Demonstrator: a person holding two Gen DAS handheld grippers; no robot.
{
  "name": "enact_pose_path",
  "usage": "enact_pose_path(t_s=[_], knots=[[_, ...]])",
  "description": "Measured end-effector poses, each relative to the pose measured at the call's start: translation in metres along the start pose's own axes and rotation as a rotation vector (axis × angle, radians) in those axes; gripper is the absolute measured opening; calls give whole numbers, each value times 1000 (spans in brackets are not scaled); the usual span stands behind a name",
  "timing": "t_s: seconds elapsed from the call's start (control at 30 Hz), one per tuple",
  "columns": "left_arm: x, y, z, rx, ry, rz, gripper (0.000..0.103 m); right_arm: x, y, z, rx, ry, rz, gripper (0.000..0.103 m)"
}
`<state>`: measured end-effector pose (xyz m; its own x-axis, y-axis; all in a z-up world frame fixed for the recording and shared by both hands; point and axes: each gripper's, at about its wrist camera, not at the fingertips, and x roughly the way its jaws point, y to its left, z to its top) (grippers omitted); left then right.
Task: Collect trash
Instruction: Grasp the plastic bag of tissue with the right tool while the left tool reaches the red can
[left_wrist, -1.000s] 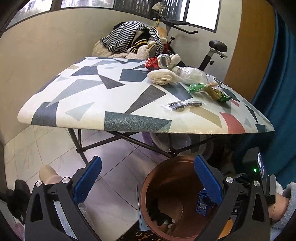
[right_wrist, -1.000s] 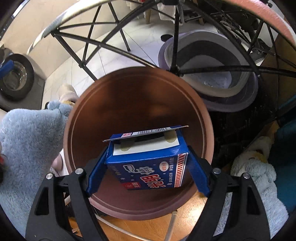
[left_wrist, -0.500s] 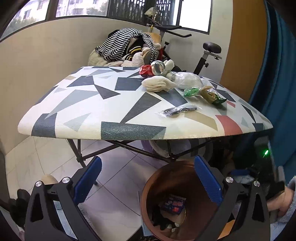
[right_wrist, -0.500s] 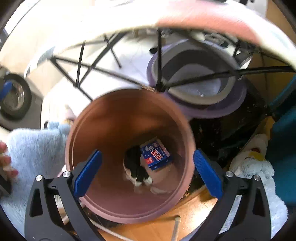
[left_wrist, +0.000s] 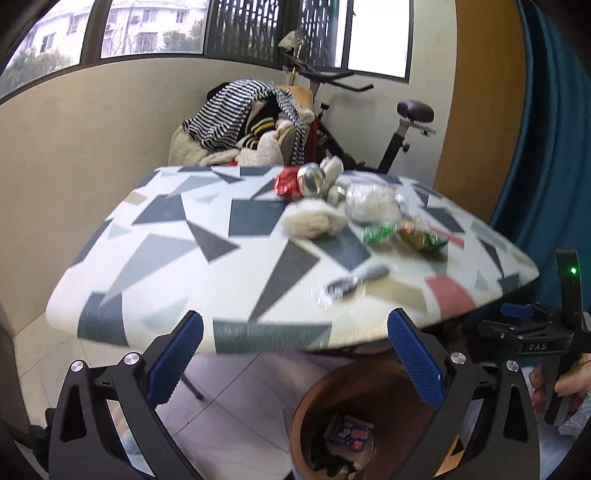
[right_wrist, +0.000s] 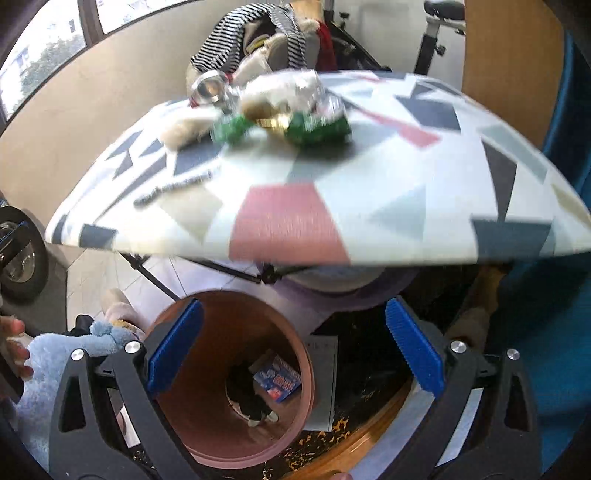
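Trash is in two places. On the bench with its triangle-patterned top, toward the far right, lies a loose heap: a red wrapper, a shiny metal can, a cream-coloured wad, a clear bag with white contents, green wrappers and, nearer to us, a dark item in clear film. Motion blur softens all of it. Below the near edge of the bench stands a brown bin on the floor, and at its bottom we see a blue carton beside something black and white that we cannot identify.

Our left gripper is released, jaws spread wide with nothing between them; it sits low in front of the near edge of the bench, well apart from the heap, with the bin just below and to its right. Our right gripper is likewise released and empty, held above the bin's mouth, the carton down between its blue fingers in view; the green wrappers lie far beyond it on the bench top.
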<state>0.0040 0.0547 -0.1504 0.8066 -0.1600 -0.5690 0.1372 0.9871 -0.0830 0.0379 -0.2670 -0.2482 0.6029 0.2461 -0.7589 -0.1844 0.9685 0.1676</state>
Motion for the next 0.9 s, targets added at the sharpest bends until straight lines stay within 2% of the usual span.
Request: enact_pose_path(t_s=[0.2, 0.43, 0.53, 0.7, 0.9], knots=[[-1, 5, 32, -22, -34, -9, 97, -20, -7, 36, -14, -50, -13, 97], [5, 12, 66, -10, -53, 18, 97, -34, -10, 76, -54, -83, -66, 97], [10, 15, 77, -7, -54, 35, 97, -34, -14, 88, -62, -86, -64, 97], [23, 25, 93, -11, -36, 21, 97, -28, -17, 118, -110, -96, -58, 97], [45, 37, 105, -1, -40, 53, 97, -4, -20, 161, -110, -100, -18, 97]])
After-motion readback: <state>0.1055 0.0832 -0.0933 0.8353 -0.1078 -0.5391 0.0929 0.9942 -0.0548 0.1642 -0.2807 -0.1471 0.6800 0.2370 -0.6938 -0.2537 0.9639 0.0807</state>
